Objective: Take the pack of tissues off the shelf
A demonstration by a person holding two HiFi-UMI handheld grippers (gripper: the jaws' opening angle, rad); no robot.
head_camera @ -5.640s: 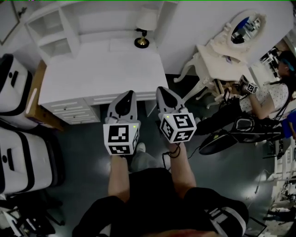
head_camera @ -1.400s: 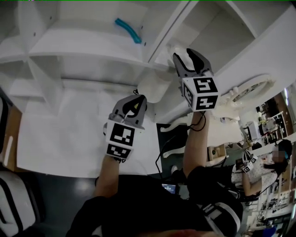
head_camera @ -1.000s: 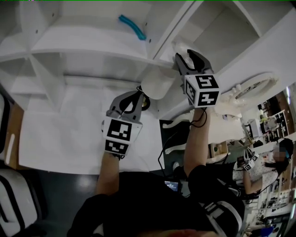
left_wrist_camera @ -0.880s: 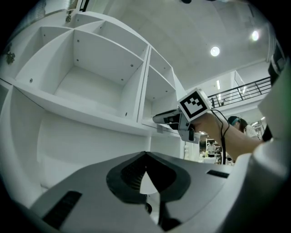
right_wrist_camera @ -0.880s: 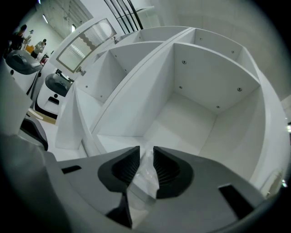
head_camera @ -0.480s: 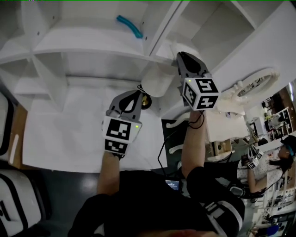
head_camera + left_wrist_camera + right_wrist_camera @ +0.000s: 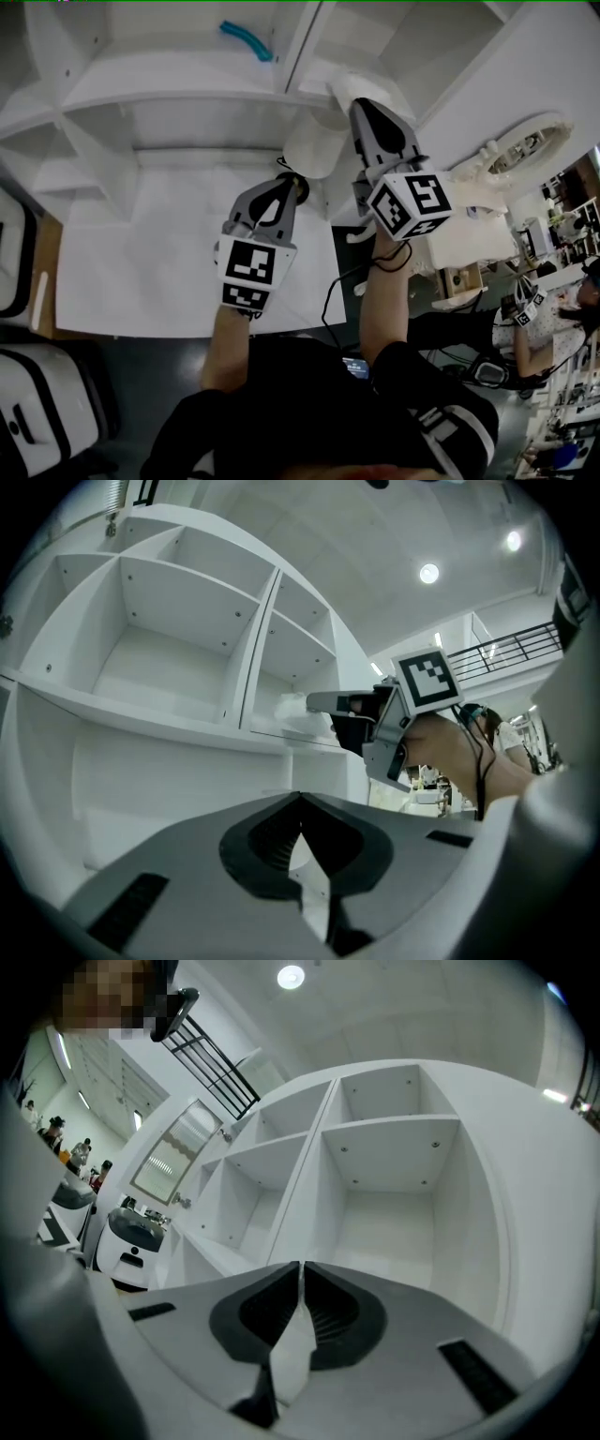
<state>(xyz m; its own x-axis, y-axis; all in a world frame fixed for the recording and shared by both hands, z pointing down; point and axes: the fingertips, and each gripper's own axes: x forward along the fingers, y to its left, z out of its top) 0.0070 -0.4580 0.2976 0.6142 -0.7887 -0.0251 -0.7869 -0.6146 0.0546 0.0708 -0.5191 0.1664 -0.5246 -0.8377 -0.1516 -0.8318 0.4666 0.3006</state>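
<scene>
The pack of tissues [image 7: 345,88] is a small white soft packet at the front of a shelf compartment, to the right of a white divider. In the left gripper view the pack [image 7: 292,716] sticks out just beyond the tip of my right gripper [image 7: 317,703]. My right gripper [image 7: 362,105] reaches up to that compartment. Its jaws are closing, almost together, with a strip of the white pack [image 7: 291,1354] pinched between them. My left gripper [image 7: 281,184] hangs lower, over the desk near the lamp, shut and holding nothing.
The white shelf unit [image 7: 187,89] has several bare compartments; a teal curved object [image 7: 244,39] lies on an upper board. A lamp with a white shade [image 7: 312,145] stands under the shelf on the white desk [image 7: 141,267]. A white vanity mirror [image 7: 525,150] and a seated person [image 7: 562,309] are at the right.
My right gripper's marker cube has dropped lower and nearer me while its tip stays at the shelf by the pack. The left gripper has hardly moved.
</scene>
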